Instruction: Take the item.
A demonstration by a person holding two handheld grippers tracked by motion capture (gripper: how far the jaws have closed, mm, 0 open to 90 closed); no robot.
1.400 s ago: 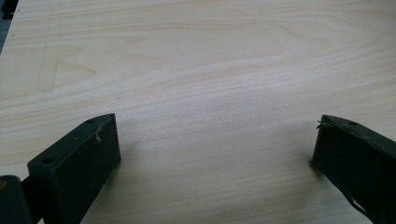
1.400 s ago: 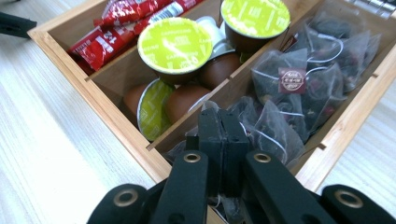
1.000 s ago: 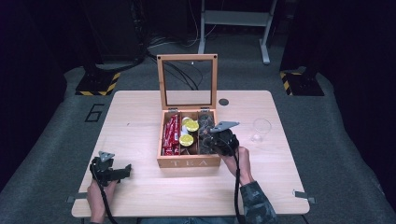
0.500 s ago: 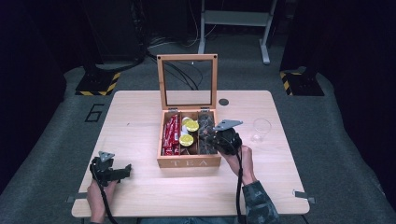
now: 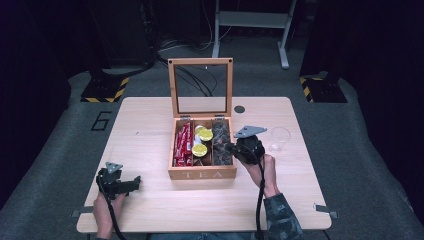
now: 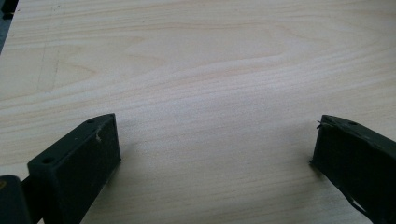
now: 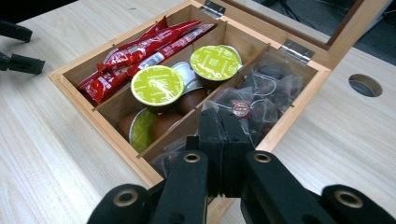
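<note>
1. Right gripper (image 7: 219,140), jaws pressed together, hovers over tea bags (image 7: 261,100) in tea box (image 5: 202,174), right compartment (any pinched tag is hidden).
2. Lift straight, clearing divider.
3. Left gripper (image 6: 215,154) wide, idle on bench (image 6: 210,60).

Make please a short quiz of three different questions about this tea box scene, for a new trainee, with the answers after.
1. True or false: the lid of the wooden tea box stands open.
2. Which compartment of the box does the right gripper hover over? A) the one with red sachets B) the one with green-lidded capsules C) the one with clear tea bags
3. Fill in: the jaws of the left gripper stand ____ over the bare table.

Key:
1. True; the glass lid stands upright behind the compartments.
2. C; its shut jaws sit above the tea bags at the near edge.
3. Open; wide apart, with nothing between them.
</note>
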